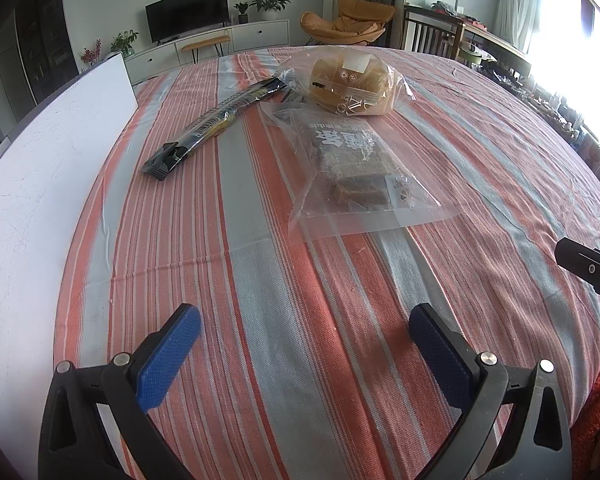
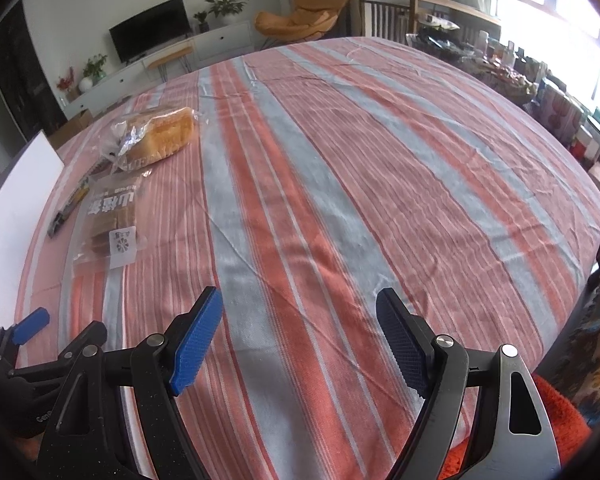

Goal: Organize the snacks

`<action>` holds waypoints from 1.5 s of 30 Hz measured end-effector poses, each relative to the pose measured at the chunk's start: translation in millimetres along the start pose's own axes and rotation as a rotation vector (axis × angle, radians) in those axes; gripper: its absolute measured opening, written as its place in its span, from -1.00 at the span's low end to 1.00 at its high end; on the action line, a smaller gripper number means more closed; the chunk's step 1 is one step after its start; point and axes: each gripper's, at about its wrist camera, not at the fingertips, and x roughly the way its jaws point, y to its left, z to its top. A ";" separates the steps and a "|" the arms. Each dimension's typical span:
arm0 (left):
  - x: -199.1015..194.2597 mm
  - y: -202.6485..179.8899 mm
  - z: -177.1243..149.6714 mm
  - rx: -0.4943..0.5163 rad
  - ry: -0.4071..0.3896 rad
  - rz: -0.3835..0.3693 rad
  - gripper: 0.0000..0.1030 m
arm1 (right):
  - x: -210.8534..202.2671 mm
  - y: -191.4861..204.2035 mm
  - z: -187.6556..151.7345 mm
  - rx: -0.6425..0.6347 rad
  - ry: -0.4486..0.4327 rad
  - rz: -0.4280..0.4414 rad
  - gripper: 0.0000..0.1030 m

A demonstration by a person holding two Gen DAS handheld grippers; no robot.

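Three snacks lie on the striped tablecloth (image 1: 260,280). A bagged bread loaf (image 1: 350,82) sits farthest away; it also shows in the right wrist view (image 2: 164,134). A clear bag of brown bars (image 1: 356,172) lies in front of it, also in the right wrist view (image 2: 110,220). A long black packet (image 1: 216,124) lies to their left, with its edge showing in the right wrist view (image 2: 70,204). My left gripper (image 1: 304,316) is open and empty, short of the clear bag. My right gripper (image 2: 300,300) is open and empty over bare cloth, right of the snacks.
A white board (image 1: 48,168) lies along the table's left side. The left gripper's blue finger (image 2: 30,326) shows at the right wrist view's lower left. Cluttered shelves (image 2: 540,92) stand beyond the table's right edge. A TV unit and an orange chair are far behind.
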 end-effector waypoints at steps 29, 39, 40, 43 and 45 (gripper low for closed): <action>63.0 -41.9 120.1 0.090 0.151 -0.021 0.24 | -3.6 -16.8 -0.2 0.090 -0.010 0.079 0.59; 3.0 -0.6 52.1 0.067 0.172 -0.083 0.00 | -3.5 -18.7 -0.7 0.099 -0.007 0.091 0.59; -1.0 0.7 46.9 0.067 0.168 -0.084 0.01 | -3.4 -18.1 -0.8 0.097 -0.007 0.090 0.59; -3.7 3.9 37.1 0.077 0.143 -0.080 0.25 | -2.3 -16.4 -0.9 0.092 -0.001 0.083 0.59; 1.5 2.8 35.3 0.087 0.142 -0.055 0.57 | -2.4 -15.3 -1.0 0.087 -0.001 0.078 0.59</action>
